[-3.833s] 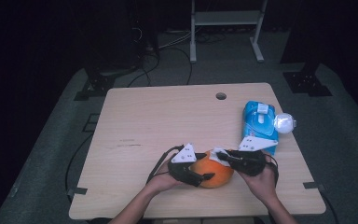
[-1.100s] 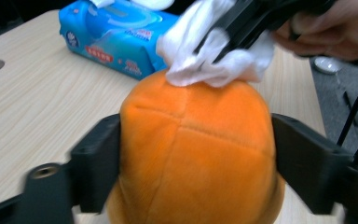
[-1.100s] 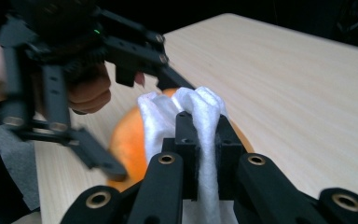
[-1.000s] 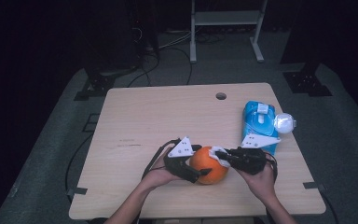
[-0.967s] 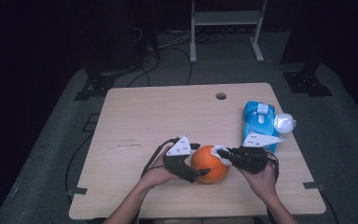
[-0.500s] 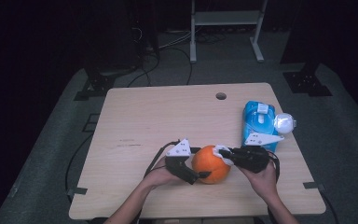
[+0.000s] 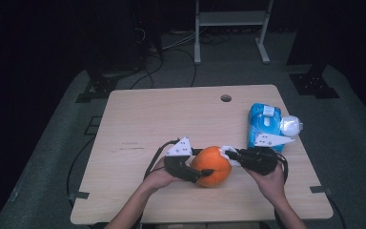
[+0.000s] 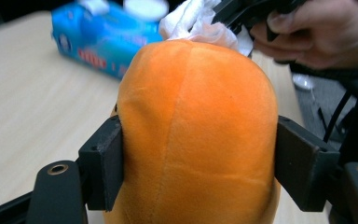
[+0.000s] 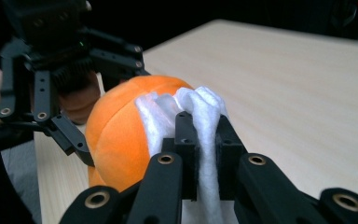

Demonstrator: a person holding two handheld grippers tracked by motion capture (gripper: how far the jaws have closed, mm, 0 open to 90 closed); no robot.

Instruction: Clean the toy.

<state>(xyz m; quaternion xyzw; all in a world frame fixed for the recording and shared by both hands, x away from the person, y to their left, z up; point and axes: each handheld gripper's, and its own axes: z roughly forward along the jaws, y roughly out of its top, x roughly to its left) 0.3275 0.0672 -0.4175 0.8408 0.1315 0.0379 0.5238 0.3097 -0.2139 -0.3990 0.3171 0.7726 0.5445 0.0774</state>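
The orange plush ball (image 7: 211,165) sat near the table's (image 7: 138,119) front edge, as before; the left gripper (image 7: 198,172) had just been closing, now clamping it, while the right gripper (image 7: 229,155) stayed pinching a white tissue (image 9: 186,109) against it.

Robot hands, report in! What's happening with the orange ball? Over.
Left gripper just closed onto orange plush ball. Right gripper clamps white wipe against it. Nothing in the way.

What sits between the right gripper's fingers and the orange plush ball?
A white tissue: the right gripper pinches it against the ball, as the right gripper view shows. The left gripper, its fingers just closing in, clamps the ball's sides.
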